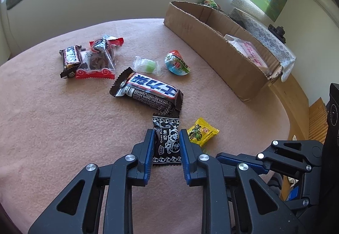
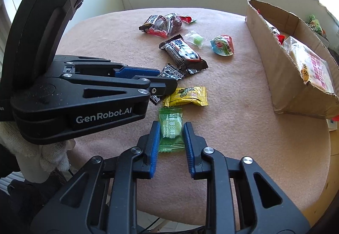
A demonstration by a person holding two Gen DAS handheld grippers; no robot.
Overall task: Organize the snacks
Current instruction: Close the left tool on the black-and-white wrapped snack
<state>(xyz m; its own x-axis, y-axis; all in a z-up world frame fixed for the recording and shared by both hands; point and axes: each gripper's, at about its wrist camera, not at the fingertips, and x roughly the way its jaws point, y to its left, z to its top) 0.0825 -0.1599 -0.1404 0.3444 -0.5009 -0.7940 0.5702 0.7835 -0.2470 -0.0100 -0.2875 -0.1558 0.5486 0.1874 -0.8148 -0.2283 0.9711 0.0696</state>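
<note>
Pink cloth (image 1: 53,128) is spread over the round table, and on it the snacks are scattered, waiting to be sorted. Along the far right edge a long cardboard box (image 1: 222,64) is set with its top open, judged to be the place where the snacks are to be gathered; a pink-printed packet (image 2: 313,69) is already laid inside it. On the cloth, well apart from the box, a large dark chocolate bar (image 1: 148,92) is seen near the middle, with a smaller bar and a red-edged clear packet (image 1: 95,60) beyond it, a clear-wrapped green sweet (image 1: 148,65) and a small jelly cup (image 1: 177,63) beside them.

Nearest the tools, three small sweets lie close together. The left gripper (image 1: 166,145) is pointed down at the black Cream Plum candy (image 1: 167,138), and its blue pads are pressed against the wrapper's two long sides, so the candy is pinched while it lies on the cloth. The right gripper (image 2: 171,138) is brought down just beside it, and the green Vitamin C candy (image 2: 171,130) is held between its pads in the same way. A yellow sweet (image 2: 186,96) is left untouched between the two. Both grips are taken across the narrow width, presumably so that each sweet can be lifted and carried to the box.
</note>
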